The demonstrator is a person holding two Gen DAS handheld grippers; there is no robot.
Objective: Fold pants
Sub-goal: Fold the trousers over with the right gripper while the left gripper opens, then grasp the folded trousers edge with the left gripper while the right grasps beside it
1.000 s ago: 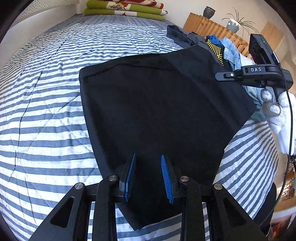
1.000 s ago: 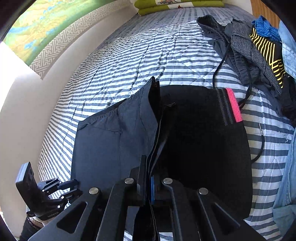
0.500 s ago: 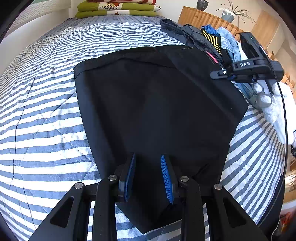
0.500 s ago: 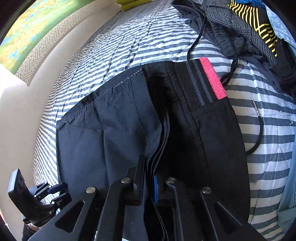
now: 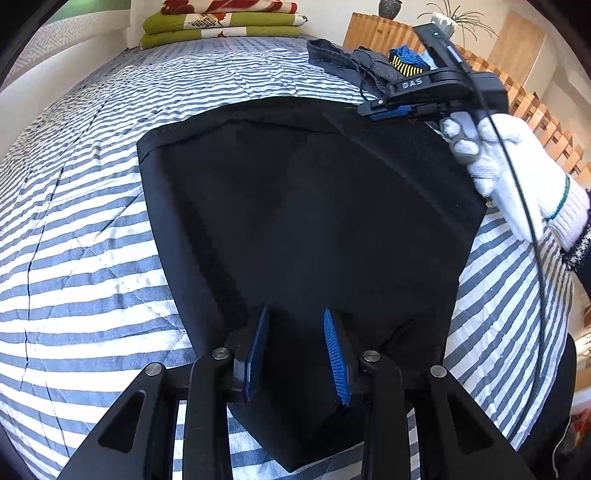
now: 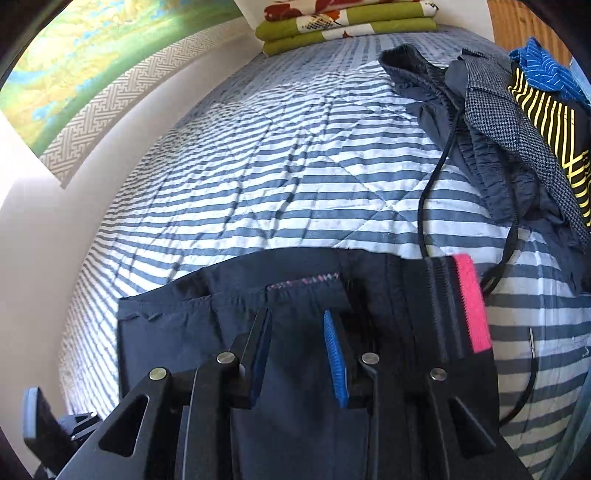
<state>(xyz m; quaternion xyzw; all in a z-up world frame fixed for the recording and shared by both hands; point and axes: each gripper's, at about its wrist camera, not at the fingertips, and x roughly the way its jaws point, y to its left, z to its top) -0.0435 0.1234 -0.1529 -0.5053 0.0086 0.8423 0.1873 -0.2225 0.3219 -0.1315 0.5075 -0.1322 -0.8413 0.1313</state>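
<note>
Pants (image 5: 306,221) lie folded and flat on the striped bed (image 5: 92,236), a dark slab of cloth with its hemmed edge toward the far pillows. We see our left hand-held gripper (image 5: 297,350) hovering over the near end of the cloth, its blue pads spread apart with nothing between them. Our right hand-held gripper (image 6: 297,354) is likewise released — its two pads stand wide, and the cloth shows plainly in the gap between them. From the right wrist view the pink-edged waistband (image 6: 471,302) lies just to the right of that gripper, at the right edge of the fold. In the left wrist view the right hand-held gripper's body sits over the far right corner of the pants, gripped by a hand in a white glove (image 5: 517,173), with a black cable (image 5: 532,258) trailing down past the wrist. A heap of other clothes (image 6: 517,122) sits well apart on the bed's far right — and folded green blankets (image 6: 343,26) are stacked at the head.
</note>
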